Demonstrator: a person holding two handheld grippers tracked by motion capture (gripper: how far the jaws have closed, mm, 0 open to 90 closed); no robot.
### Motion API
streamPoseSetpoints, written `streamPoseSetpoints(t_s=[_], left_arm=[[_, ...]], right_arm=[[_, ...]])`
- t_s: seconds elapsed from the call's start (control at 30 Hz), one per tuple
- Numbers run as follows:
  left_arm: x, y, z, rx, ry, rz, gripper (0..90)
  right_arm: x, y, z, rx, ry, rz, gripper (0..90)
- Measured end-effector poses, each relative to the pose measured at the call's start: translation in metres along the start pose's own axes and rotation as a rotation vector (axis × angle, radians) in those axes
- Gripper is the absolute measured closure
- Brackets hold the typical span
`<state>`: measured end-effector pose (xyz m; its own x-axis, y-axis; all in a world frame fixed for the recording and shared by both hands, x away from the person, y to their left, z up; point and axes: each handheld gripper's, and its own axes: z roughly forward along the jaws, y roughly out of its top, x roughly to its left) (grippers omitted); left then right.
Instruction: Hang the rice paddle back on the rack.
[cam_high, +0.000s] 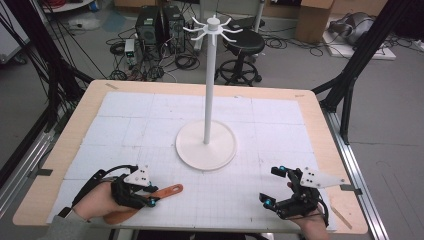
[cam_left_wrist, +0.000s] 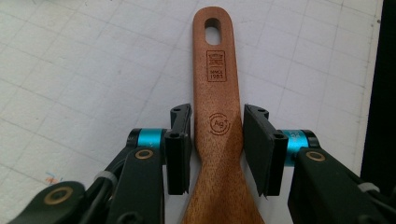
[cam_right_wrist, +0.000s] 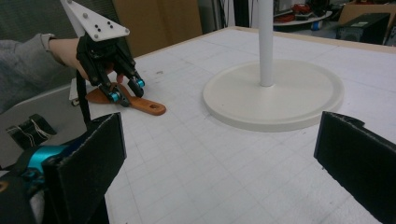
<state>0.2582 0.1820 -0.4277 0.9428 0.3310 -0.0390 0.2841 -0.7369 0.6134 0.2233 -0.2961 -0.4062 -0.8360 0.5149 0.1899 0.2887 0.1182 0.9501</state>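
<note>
Grey floor (cam_high: 390, 100), black stool (cam_high: 243, 42)

The high view looks from above, forward and down, far enough to take in the whole table (cam_high: 60, 150) around the white stand (cam_high: 206, 145). The left gripper view sits very close to the mat and looks straight down along a wooden spoon (cam_left_wrist: 219, 121), with the stand out of its sight. The right gripper view sits low, near the mat, and looks sideways across it at the stand's round base (cam_right_wrist: 273, 98). It and the high view both show the stand, the spoon and the left gripper (cam_right_wrist: 125, 89).
</note>
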Motion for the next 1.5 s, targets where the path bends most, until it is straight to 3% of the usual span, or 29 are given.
streamPoseSetpoints(t_s=[0.3, 0.57, 0.67, 0.8, 1.13, 1.5], left_arm=[[0.0, 0.001, 0.0, 0.004, 0.009, 0.004, 64.8], [0.0, 0.001, -0.007, -0.02, 0.014, -0.021, 64.9], [-0.001, 0.002, -0.013, -0.048, 0.028, -0.032, 64.9], [-0.004, 0.006, -0.021, -0.042, 0.06, -0.01, 64.9], [-0.003, 0.007, -0.04, -0.117, 0.078, -0.022, 64.9], [0.0, 0.007, -0.063, -0.202, 0.13, -0.046, 64.9]], right_arm=[[0.001, 0.001, 0.0, 0.001, -0.001, 0.001, 1.1], [0.0, 0.001, 0.0, 0.002, 0.002, 0.0, 1.2], [0.0, 0.001, 0.0, 0.002, 0.003, -0.001, 1.1], [0.0, 0.002, 0.002, 0.003, 0.004, -0.006, 1.1], [0.0, 0.002, 0.003, 0.004, 0.006, -0.005, 1.1], [-0.001, 0.002, 0.003, 0.005, 0.007, -0.009, 1.2]])
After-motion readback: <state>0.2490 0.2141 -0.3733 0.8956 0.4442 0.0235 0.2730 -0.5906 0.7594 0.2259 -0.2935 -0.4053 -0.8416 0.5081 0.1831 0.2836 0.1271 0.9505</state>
